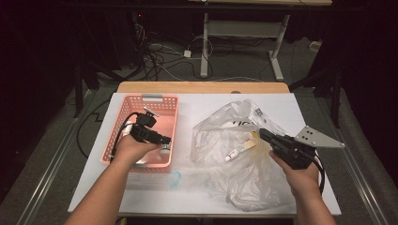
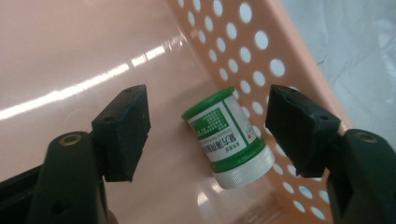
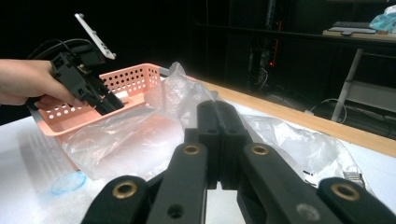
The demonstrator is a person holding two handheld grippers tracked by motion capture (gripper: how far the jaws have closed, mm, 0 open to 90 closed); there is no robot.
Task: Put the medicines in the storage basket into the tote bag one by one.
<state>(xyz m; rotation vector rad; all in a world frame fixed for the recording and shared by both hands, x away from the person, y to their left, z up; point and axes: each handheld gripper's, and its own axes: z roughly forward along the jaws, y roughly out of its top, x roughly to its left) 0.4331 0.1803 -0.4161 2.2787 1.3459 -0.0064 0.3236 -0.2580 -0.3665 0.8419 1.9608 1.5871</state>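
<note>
Left claw [image 2: 208, 133] reached down into the pink perforated plastic basket [image 2: 261, 51], jaws apart around a green-labelled white bottle [image 2: 229, 137]; right claw [image 3: 218, 140] rested together.

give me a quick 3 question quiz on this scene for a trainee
1. True or false: the left tool is clamped on the bottle.
2. Where does the bottle lie? A) in the pink basket B) on the plastic bag C) on the floor
3. What small item lies on the bag near the right tool?

Key: 1. False, the pads stand apart either side of it. 2. A. 3. A small tube.
</note>
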